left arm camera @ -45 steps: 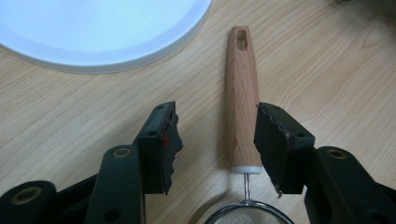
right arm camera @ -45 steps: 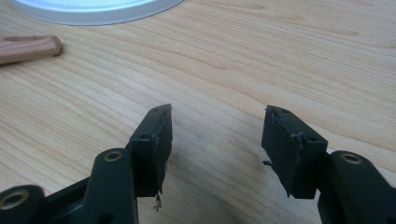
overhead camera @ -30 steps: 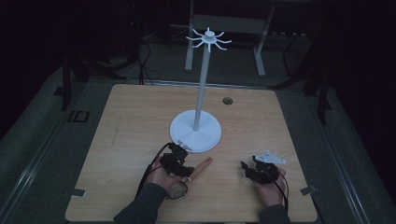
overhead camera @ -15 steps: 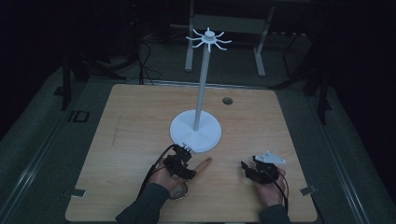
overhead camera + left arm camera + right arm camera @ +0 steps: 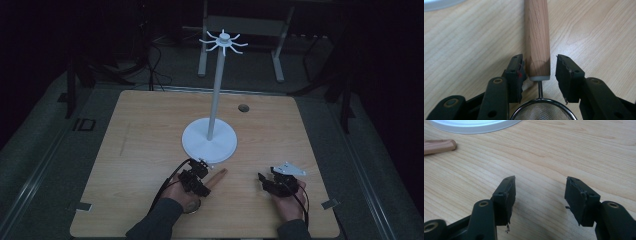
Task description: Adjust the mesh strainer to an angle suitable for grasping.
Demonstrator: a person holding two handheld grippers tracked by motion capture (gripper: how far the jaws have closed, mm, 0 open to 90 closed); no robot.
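You are at the grasping step: your left gripper [image 5: 537,72] straddles the near end of the round wooden handle [image 5: 537,37] of a small wire-mesh strainer [image 5: 543,111], whose steel rim and mesh sit low between the jaws at 6 o'clock in the left gripper view. The jaws are open around the handle, one close against it at 9 o'clock, the other standing off a little at 3 o'clock; nothing is clamped yet. The strainer lies flat on the light wooden table [image 5: 150,130], its handle pointing toward 1 o'clock from your left hand [image 5: 182,192] in the high view, just short of the round white base of the tall white hanging stand [image 5: 209,141].

Your right gripper [image 5: 539,192] rests low over bare table at about 5 o'clock from that base, jaws wide apart and empty.

The next move, I judge, calls for closing the left jaws squarely on the handle near its ferrule, keeping it centred so it does not roll aside, then lifting level toward the hooks at the stand's top [image 5: 223,42].
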